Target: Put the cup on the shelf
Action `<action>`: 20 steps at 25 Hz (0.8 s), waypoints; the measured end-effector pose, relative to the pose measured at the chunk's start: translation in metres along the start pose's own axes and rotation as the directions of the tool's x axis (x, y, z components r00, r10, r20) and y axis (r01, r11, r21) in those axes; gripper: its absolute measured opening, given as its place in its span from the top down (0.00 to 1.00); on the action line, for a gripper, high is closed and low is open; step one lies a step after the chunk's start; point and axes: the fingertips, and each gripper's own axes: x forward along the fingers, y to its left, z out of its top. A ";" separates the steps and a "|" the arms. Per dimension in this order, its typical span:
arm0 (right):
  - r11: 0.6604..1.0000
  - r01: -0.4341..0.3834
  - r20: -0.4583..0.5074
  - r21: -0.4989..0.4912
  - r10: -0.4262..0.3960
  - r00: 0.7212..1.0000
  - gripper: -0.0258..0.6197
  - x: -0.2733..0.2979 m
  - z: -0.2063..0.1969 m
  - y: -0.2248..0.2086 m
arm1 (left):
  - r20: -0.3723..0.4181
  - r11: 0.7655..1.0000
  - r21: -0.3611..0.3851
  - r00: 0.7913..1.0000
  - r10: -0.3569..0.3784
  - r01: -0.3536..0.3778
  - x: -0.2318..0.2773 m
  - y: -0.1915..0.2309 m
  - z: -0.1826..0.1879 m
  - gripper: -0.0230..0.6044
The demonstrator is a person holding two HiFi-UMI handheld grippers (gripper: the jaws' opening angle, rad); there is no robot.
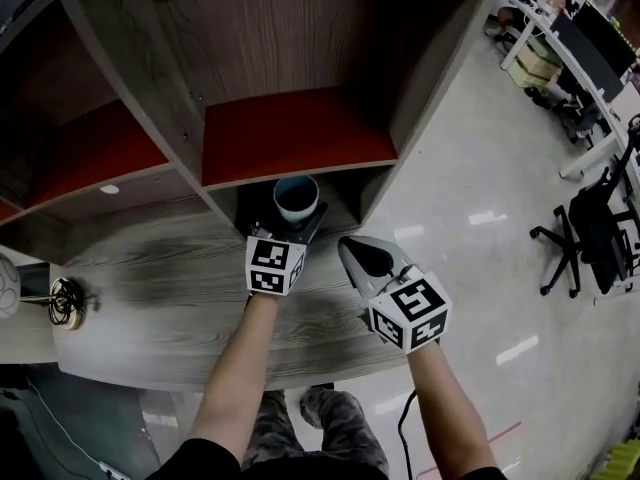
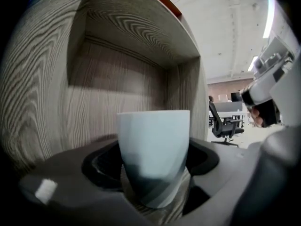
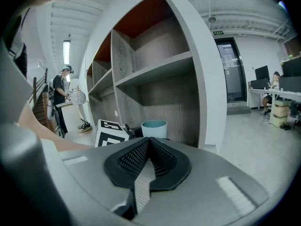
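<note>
1. Head view shows the shelf [image 1: 262, 56] standing at the far edge of the wooden desk [image 1: 150, 303], and the cup [image 1: 296, 197] sits in the mouth of the lowest compartment, under the red board [image 1: 300, 133]
2. Left gripper [image 1: 298, 222] reaches in nearly level from the near side, which keeps the cup upright and lets it pass below the red board
3. Its fingers [image 2: 70, 175] stand wide, one on the left of the cup and one on the right, closed against its lower walls; the pale rim rises above them
4. Left gripper view has wood grain just beneath the cup's base, but whether the base already rests on the compartment floor I cannot tell for sure
5. Right gripper [image 3: 143, 166] hangs to the right of the compartment and nearer the person, its jaws pressed together on nothing; I judge it is kept aside so the left has a free path
6. My judgement: the placing is nearly done, with the letting go not yet made
</note>
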 end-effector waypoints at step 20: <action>1.000 -0.012 -0.014 0.026 0.012 1.000 0.94 -0.007 0.010 0.009 | -0.104 1.000 -0.019 0.995 0.001 -0.003 -0.036 -0.006 -0.009 0.29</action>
